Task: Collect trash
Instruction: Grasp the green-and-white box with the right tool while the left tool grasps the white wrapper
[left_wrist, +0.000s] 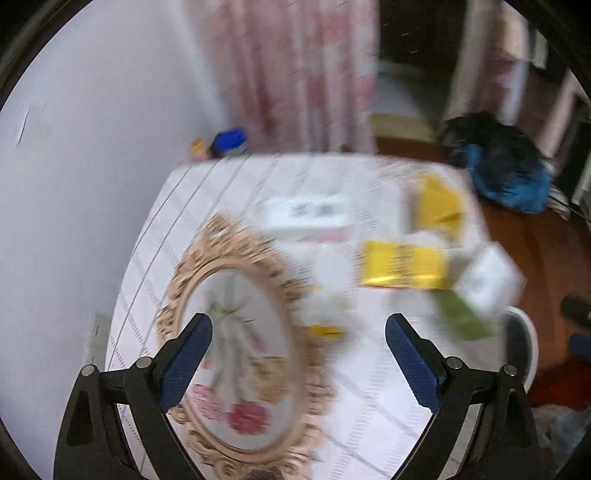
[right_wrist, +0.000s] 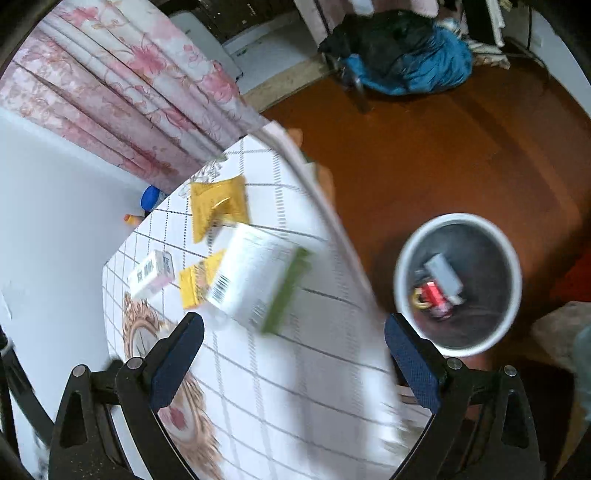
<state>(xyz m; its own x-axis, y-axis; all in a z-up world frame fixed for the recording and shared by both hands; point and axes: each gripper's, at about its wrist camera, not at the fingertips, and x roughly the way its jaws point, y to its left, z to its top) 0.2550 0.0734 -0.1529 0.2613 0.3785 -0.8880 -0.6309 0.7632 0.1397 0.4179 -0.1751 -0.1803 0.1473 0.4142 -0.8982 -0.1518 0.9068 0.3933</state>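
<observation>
Trash lies on a white checked table (right_wrist: 280, 369): a white and green box (right_wrist: 258, 284), a yellow packet (right_wrist: 218, 206), a second yellow packet (right_wrist: 199, 280) and a small white barcoded box (right_wrist: 153, 275). The left wrist view, blurred, has the same white and green box (left_wrist: 480, 291), yellow packets (left_wrist: 402, 264) and white box (left_wrist: 306, 214). My right gripper (right_wrist: 293, 363) is open above the table, short of the white and green box. My left gripper (left_wrist: 299, 363) is open over a gold-framed mirror (left_wrist: 236, 350). A white bin (right_wrist: 458, 280) on the floor holds several scraps.
The gold-framed mirror (right_wrist: 166, 391) lies at the table's near left. A pink floral curtain (right_wrist: 122, 92) and a white wall stand behind. A blue and black bundle (right_wrist: 402, 51) sits on the brown floor (right_wrist: 443, 155). A blue-capped item (right_wrist: 149, 197) lies behind the table.
</observation>
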